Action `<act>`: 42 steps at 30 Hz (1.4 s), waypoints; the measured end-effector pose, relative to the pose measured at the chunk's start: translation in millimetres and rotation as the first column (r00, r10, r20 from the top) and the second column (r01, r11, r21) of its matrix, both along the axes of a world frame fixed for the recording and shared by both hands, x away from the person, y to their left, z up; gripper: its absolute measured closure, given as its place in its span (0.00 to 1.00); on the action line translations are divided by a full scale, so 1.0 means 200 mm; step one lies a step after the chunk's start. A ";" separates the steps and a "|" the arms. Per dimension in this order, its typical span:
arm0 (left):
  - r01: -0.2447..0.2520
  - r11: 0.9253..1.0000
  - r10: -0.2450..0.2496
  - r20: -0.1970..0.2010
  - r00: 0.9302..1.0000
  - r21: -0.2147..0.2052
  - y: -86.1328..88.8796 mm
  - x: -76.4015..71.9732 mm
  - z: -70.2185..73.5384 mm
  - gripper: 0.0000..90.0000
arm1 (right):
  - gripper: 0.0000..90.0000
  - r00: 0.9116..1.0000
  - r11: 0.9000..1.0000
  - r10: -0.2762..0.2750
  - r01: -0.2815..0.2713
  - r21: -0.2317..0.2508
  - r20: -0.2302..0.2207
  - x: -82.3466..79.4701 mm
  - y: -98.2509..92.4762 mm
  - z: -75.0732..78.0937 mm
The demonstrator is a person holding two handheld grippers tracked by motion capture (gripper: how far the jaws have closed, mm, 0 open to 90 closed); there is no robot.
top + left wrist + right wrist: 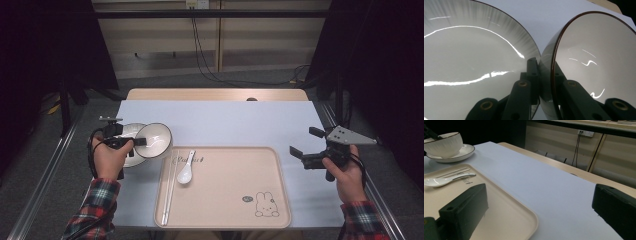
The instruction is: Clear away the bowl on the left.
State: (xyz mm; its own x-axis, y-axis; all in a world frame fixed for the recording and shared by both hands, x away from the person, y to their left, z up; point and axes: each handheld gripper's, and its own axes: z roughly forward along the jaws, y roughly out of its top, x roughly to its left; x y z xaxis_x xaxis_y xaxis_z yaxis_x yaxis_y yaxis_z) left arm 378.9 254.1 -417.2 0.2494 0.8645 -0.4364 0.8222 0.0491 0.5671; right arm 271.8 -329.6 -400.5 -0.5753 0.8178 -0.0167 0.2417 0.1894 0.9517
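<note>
My left gripper (136, 142) is shut on the rim of a white bowl (156, 139) with a dark edge. One jaw is inside the bowl (596, 57) and one outside, with its wall pinched between them. The bowl tilts over the right part of a white plate (129, 158), which also fills the left of the left gripper view (474, 62). I cannot tell whether bowl and plate touch. My right gripper (306, 141) stands open and empty over the table to the right of the tray, its jaws (540, 195) wide apart.
A beige tray (225, 200) with a rabbit drawing lies at the front centre. It holds a white spoon (185, 171) and a pair of chopsticks (168, 187) along its left side. The pale blue table cover (240, 122) stretches behind the tray.
</note>
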 end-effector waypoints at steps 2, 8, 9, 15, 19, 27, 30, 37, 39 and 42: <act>0.016 1.000 -0.016 0.000 1.000 0.003 -0.02 0.00 0.01 0.92 | 0.00 1.000 1.000 0.004 -0.004 0.003 0.001 0.00 0.00 0.00; 0.079 0.997 -0.079 -0.017 0.997 0.006 -0.10 -0.01 0.02 0.92 | 0.00 1.000 1.000 0.005 -0.005 -0.005 0.002 0.00 0.01 0.00; 0.087 0.996 -0.087 -0.019 0.996 0.011 -0.11 -0.01 0.02 0.92 | 0.00 1.000 1.000 0.006 -0.006 -0.003 -0.002 0.00 0.01 0.00; 0.148 0.989 -0.148 -0.026 0.989 0.009 -0.19 -0.03 0.05 0.92 | 0.00 1.000 1.000 0.003 -0.003 -0.004 -0.004 0.00 0.01 0.00; 0.186 0.982 -0.186 -0.036 0.982 0.007 -0.24 -0.04 0.05 0.92 | 0.00 1.000 1.000 0.010 -0.010 -0.002 -0.004 0.00 0.01 0.00; 0.250 0.968 -0.250 -0.048 0.967 0.007 -0.34 -0.07 0.05 0.92 | 0.00 1.000 1.000 0.009 -0.009 -0.003 -0.003 0.00 0.01 0.00; 0.295 0.956 -0.293 -0.065 0.954 0.011 -0.37 -0.08 0.04 0.92 | 0.00 1.000 1.000 0.008 -0.008 -0.003 -0.004 0.00 0.01 0.00; 0.353 0.935 -0.350 -0.064 0.934 0.029 -0.43 -0.11 0.05 0.92 | 0.00 1.000 1.000 0.014 -0.014 -0.002 -0.004 0.00 0.01 0.00; 0.362 0.932 -0.360 -0.064 0.931 0.032 -0.44 -0.12 0.05 0.92 | 0.00 1.000 1.000 0.015 -0.015 -0.002 -0.003 0.00 0.01 0.00; 0.378 0.925 -0.375 -0.064 0.925 0.036 -0.46 -0.14 0.05 0.92 | 0.00 1.000 1.000 0.010 -0.010 -0.002 -0.004 0.00 0.01 0.00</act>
